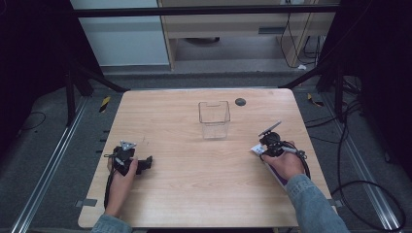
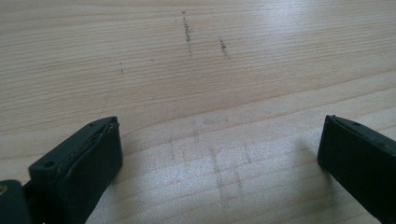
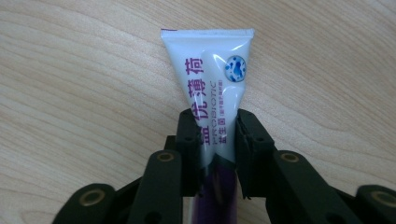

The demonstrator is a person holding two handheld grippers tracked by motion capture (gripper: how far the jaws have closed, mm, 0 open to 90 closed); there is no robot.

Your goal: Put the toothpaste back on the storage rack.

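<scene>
Fingers [image 3: 187,140] of the right gripper [image 3: 217,140] pinch a soft tube [image 3: 212,74] lying at the right of the table [image 1: 194,170].
Light, squashy, glossy white-and-purple plastic with a flat crimped end: it should dent under pressure and could slip, so the hold mid-body looks sensible. A clear, stiff plastic box [image 1: 214,119] stands further off at the middle. At the near left the left gripper [image 2: 219,154] rests spread wide over bare wood grain, holding nothing.

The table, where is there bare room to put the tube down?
Most of the table is bare. The widest patch lies between the left gripper and the right gripper, in front of the clear box. More bare wood flanks that box. It is tight only at the right edge, where the tube is clamped.
</scene>
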